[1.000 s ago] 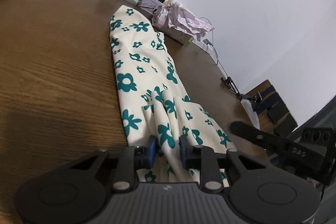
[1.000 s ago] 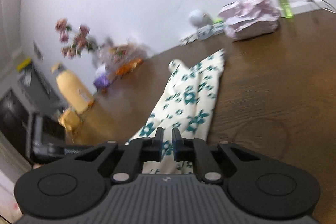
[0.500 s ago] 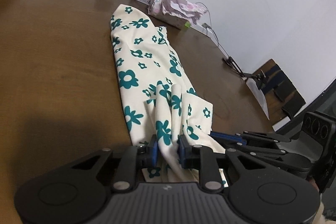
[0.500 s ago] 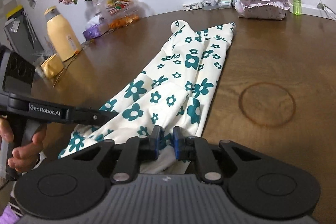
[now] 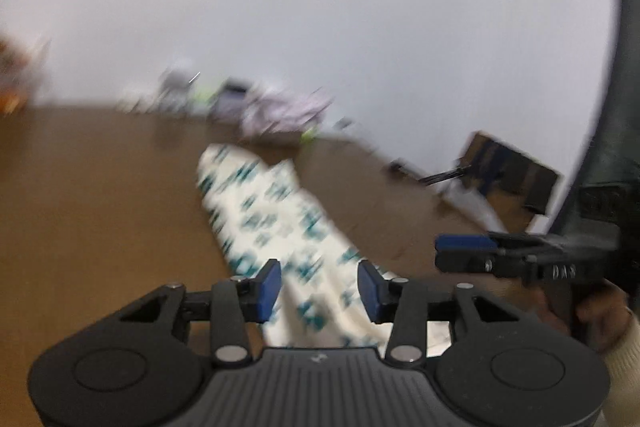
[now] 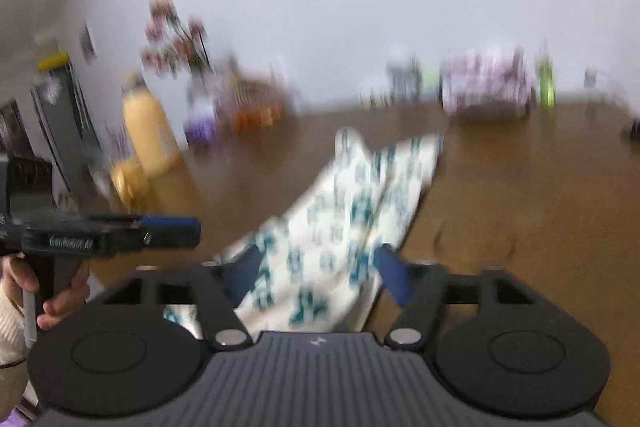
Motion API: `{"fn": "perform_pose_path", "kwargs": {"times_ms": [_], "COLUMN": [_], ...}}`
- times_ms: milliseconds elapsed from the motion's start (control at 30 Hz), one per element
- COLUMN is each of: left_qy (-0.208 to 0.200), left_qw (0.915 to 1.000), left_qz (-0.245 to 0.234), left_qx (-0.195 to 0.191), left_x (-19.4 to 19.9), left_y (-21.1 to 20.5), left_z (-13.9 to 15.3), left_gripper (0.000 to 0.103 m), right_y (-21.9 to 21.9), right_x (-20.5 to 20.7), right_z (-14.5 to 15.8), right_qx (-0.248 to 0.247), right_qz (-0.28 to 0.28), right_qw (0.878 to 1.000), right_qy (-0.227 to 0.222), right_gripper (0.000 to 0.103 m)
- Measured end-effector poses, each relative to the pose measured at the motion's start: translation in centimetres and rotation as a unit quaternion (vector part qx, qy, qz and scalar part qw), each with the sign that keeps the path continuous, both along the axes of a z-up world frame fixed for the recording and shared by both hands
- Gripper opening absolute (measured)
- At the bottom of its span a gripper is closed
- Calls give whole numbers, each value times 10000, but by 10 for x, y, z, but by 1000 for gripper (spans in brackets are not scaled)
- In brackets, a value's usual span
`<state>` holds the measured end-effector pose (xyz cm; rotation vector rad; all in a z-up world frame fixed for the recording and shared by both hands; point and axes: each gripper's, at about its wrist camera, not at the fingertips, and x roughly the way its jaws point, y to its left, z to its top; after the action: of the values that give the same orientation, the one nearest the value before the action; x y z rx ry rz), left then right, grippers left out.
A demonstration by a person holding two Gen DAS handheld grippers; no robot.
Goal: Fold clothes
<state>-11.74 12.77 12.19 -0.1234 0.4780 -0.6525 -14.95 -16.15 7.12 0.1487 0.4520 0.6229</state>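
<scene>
A cream garment with teal flowers (image 5: 276, 211) lies lengthwise on the brown wooden table (image 5: 100, 187); it also shows in the right wrist view (image 6: 352, 203). Both views are blurred by motion. My left gripper (image 5: 319, 289) is open, its blue pads apart above the garment's near end, holding nothing. My right gripper (image 6: 316, 273) is open too, its fingers spread over the near end of the garment. Each gripper shows in the other's view: the right one (image 5: 468, 253) at right, the left one (image 6: 168, 231) at left.
Along the far table edge by the white wall stand a pink-patterned bundle (image 6: 486, 87), a green bottle (image 6: 546, 83), a yellow bottle (image 6: 148, 131), flowers (image 6: 172, 35) and small items. A dark chair (image 5: 508, 167) stands beyond the table's right side.
Both grippers have opened and let go of the garment, which they were pinching before. Both have lifted and tilted up, so more wall shows and the views are blurred.
</scene>
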Motion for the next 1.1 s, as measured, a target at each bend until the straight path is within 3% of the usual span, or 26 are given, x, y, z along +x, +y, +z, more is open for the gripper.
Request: {"fn": "perform_pose_path", "kwargs": {"times_ms": [100, 167, 267, 367, 500, 600, 700, 800, 867, 933, 1000, 1100], "left_qy": [115, 529, 1326, 1450, 1517, 1617, 1641, 1456, 1169, 686, 200, -525], "left_qw": [9987, 9957, 9878, 9843, 9816, 9789, 9773, 9795, 9838, 9830, 9783, 9650], "left_qz": [-503, -757, -822, -997, -1151, -1211, -1244, -1254, -1282, -1671, -2055, -2567], "left_qx": [-58, 38, -35, -153, -172, -305, -497, -604, -447, -317, -186, 28], "left_x": [7, 22, 50, 60, 67, 73, 75, 72, 63, 39, 16, -19], "left_y": [-10, -22, -24, -22, -23, -22, -18, -12, -4, 3, 11, 21], "left_z": [-1, -13, -37, -41, -44, -47, -48, -40, -26, -15, -3, 12], "left_gripper": [42, 41, 34, 34, 35, 35, 37, 50, 55, 67, 85, 88], "right_y": [-3, 4, 29, 48, 67, 63, 58, 53, 47, 43, 39, 35], "right_x": [-13, -24, -35, -35, -30, -22, -13, -3, 6, 19, 30, 43], "right_z": [6, 5, -6, -23, -44, -46, -46, -46, -45, -45, -45, -43], "right_qx": [5, -333, -1323, -2008, -2491, -2323, -2085, -1843, -1602, -1269, -992, -694], "right_qz": [855, 1466, 2076, 2567, 3021, 3101, 3161, 3215, 3238, 3235, 3260, 3395], "right_qw": [9952, 9852, 9596, 9329, 9081, 9139, 9213, 9271, 9321, 9376, 9391, 9334], "right_qy": [-474, -825, -1362, -1532, -1485, -1211, -884, -555, -260, 102, 454, 927], "right_gripper": [70, 79, 85, 85, 82, 71, 68, 56, 52, 50, 49, 44]}}
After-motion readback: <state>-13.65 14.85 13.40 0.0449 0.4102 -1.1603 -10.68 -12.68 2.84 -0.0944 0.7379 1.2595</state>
